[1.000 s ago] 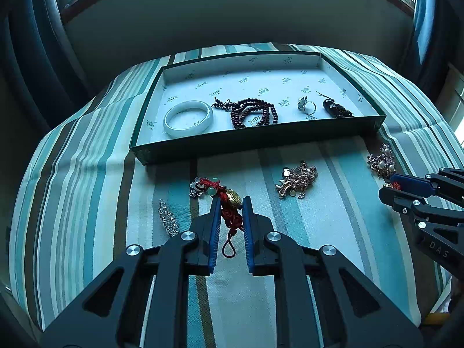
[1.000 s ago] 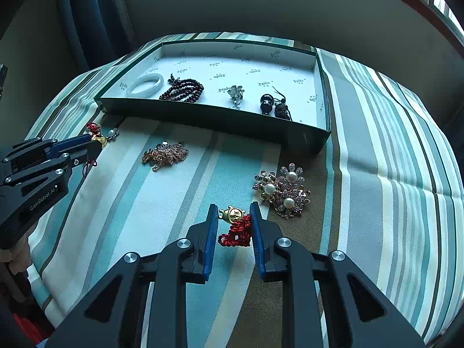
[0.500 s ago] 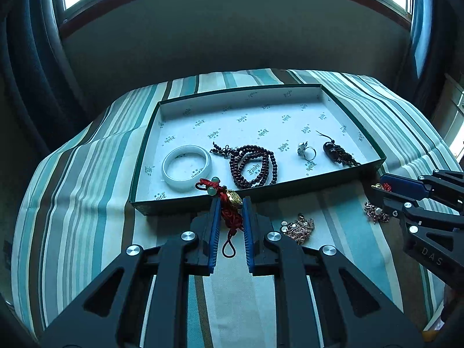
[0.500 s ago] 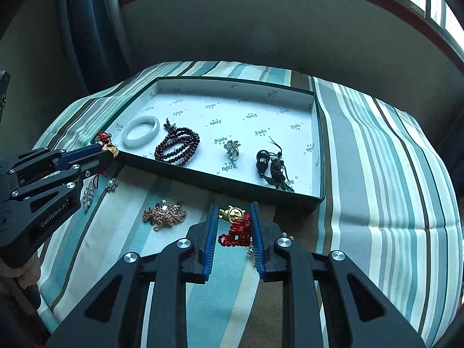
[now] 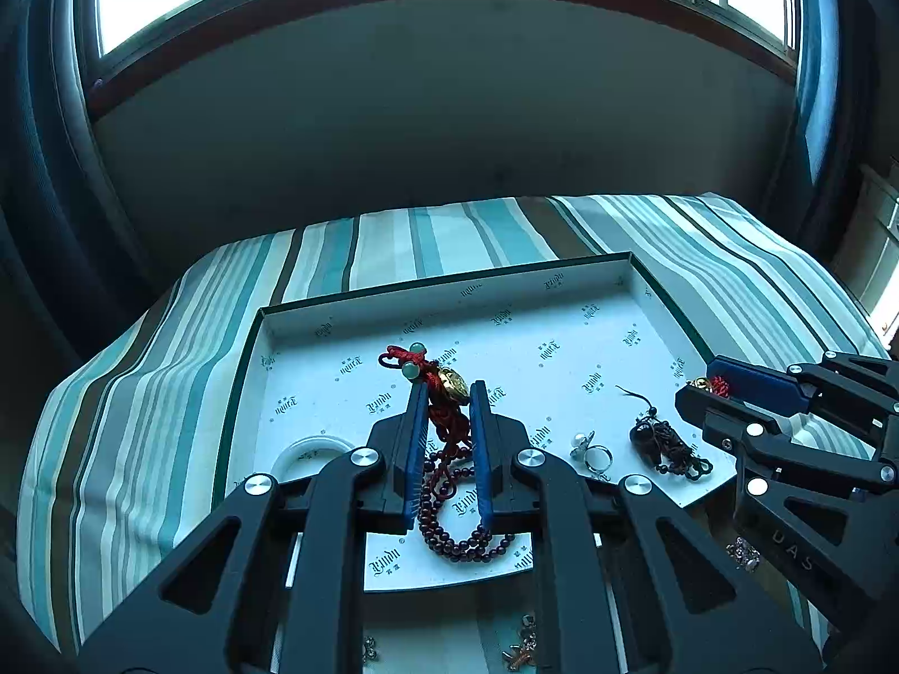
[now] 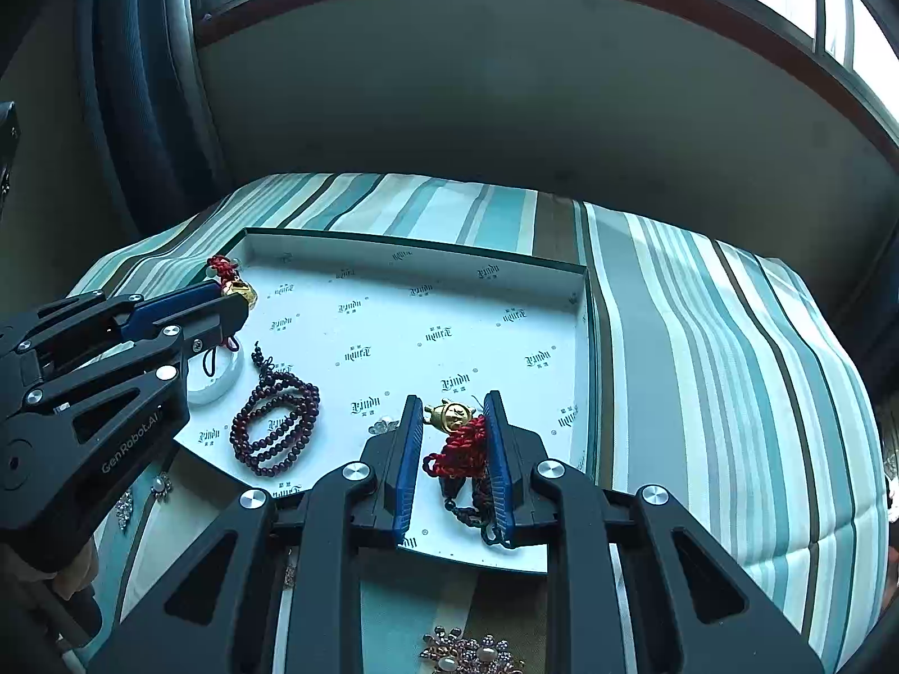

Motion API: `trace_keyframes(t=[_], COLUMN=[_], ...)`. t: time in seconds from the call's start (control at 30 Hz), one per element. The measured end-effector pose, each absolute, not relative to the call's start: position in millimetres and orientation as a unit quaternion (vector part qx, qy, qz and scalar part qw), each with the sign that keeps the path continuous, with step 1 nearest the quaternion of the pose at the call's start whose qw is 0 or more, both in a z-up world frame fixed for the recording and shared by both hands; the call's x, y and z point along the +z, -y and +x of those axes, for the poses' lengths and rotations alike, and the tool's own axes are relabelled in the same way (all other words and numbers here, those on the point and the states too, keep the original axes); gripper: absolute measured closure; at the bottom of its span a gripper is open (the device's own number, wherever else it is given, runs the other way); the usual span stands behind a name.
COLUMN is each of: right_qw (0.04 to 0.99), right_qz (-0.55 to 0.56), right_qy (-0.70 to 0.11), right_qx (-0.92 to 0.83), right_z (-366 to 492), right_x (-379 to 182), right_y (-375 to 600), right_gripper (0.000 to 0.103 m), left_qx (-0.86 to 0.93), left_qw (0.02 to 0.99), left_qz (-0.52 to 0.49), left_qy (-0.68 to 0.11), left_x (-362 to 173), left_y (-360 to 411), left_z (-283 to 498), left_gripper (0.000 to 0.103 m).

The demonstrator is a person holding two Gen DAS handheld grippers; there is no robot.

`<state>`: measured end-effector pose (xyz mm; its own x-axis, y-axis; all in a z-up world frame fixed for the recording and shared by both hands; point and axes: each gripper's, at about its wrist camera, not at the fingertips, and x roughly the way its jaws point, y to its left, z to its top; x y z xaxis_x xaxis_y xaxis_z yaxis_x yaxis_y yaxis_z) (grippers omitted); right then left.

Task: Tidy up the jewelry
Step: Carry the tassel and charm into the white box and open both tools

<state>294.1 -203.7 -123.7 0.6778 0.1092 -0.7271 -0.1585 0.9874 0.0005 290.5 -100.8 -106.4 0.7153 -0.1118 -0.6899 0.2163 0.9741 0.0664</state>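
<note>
Striped teal, white and brown cloth (image 5: 393, 247) covers the surface beneath a dark wall and bright windows; on it sits a shallow green-rimmed tray (image 5: 247, 348) lined with white printed paper.

Left tool (image 5: 446, 393) hovers over the tray's near-left part, its blue pads clamped on a red-cord charm (image 5: 444, 387) with a gold bead and two pale green beads; the beads stick out past the tips toward the tray's far edge, and the cord hangs down between the pads; in the right wrist view the same tool (image 6: 236, 309) reaches in from the left over the tray's left side.

Right tool (image 6: 452, 413) hovers over the tray's near-right part, pads narrowly apart and gripping a second red knotted charm (image 6: 458, 438) with a small gold figure at the tips; a dark cord loop dangles below it.

Inside the tray, a dark beaded bracelet (image 6: 275, 415) lies coiled near the front edge, directly under the left tool; a white bangle (image 5: 312, 449) lies at the near-left corner, partly hidden by that tool; a silver ring (image 5: 590, 449) and a dark tasselled piece (image 5: 666, 446) lie toward the near-right.

On the cloth before the tray's front edge lie a pearl-set brooch (image 6: 472, 654), a small silver piece (image 6: 123, 505) at the left, and other small ornaments I cannot tell apart.
</note>
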Motion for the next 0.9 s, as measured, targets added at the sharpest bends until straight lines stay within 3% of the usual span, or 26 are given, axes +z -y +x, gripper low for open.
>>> trace_keyframes(t=[0.63, 0.77, 0.8, 0.9], right_qw=[0.897, 0.897, 0.896, 0.899], right_qz=[-0.027, -0.03, -0.03, -0.03], right_qy=[-0.44, -0.44, -0.441, -0.435], right_qx=[0.036, 0.036, 0.037, 0.035], right_z=[356.1, 356.0, 355.7, 353.4], right_x=[-182.4, -182.6, -182.4, -180.3], right_y=[217.4, 216.0, 216.1, 216.0], right_gripper=[0.08, 0.079, 0.078, 0.064], left_qx=[-0.069, -0.064, -0.062, -0.056], left_qw=[0.895, 0.895, 0.895, 0.898], left_qz=[0.082, 0.086, 0.088, 0.088], left_qy=[-0.433, -0.433, -0.433, -0.427], left_x=[-172.7, -173.4, -173.5, -170.9], left_y=[129.4, 130.3, 130.7, 130.9], left_z=[362.2, 359.7, 359.3, 358.4], left_gripper=[0.086, 0.064, 0.054, 0.046])
